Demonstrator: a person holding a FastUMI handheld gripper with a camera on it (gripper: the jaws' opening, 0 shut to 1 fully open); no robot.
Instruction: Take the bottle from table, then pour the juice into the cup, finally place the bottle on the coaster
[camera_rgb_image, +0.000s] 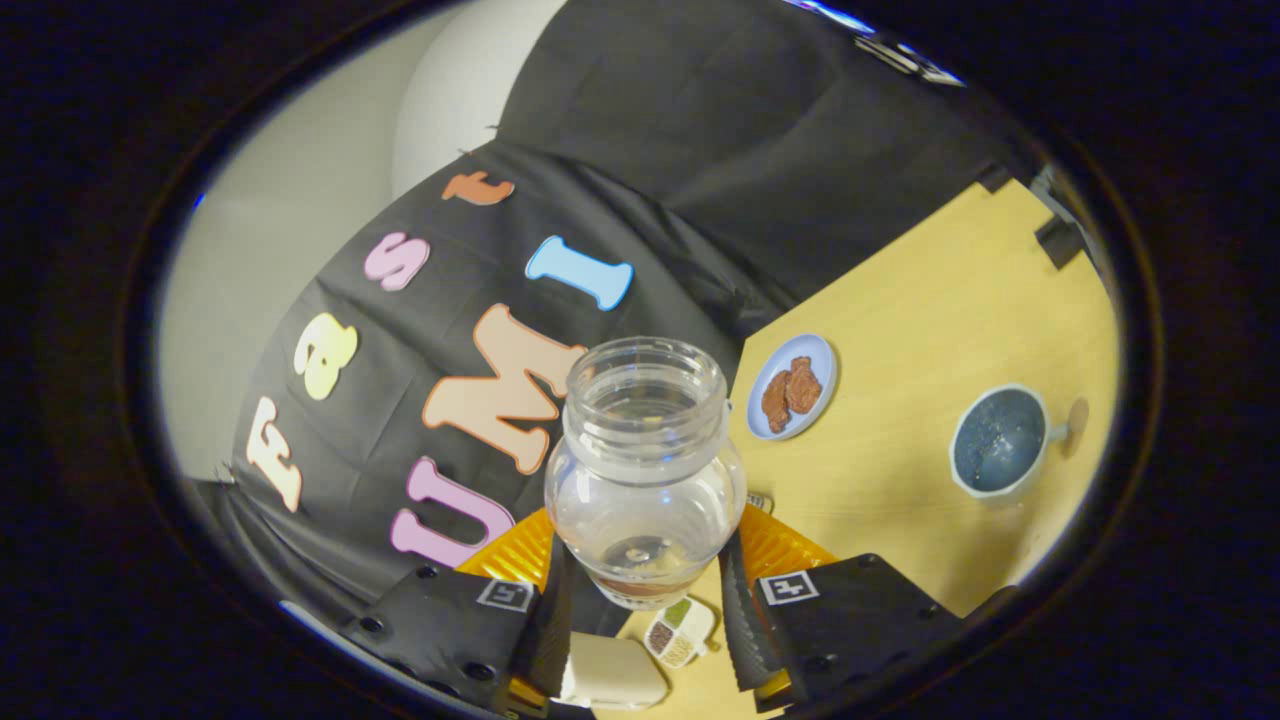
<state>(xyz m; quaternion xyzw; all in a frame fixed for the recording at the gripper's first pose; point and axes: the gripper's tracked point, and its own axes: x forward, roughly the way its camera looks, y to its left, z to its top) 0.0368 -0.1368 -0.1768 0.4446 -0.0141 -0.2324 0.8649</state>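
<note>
My gripper (645, 585) is shut on a clear bottle (645, 470), both black fingers (745, 620) pressing its lower body. The bottle has a wide open mouth with no cap and a thin layer of brownish juice at its bottom. It is held above the wooden table (930, 300), and the whole view is tilted. The cup (1000, 440), white outside and dark blue inside, stands on the table well beyond and to the right of the fingers. A small brown round coaster (1077, 418) lies just past the cup, partly hidden by it.
A pale blue plate (820, 355) with brown food pieces lies beyond the bottle near the booth's cloth wall. Below the fingers lie a small divided dish of seeds (678, 632) and a cream block (612, 672). An orange ribbed object (780, 548) sits behind the bottle.
</note>
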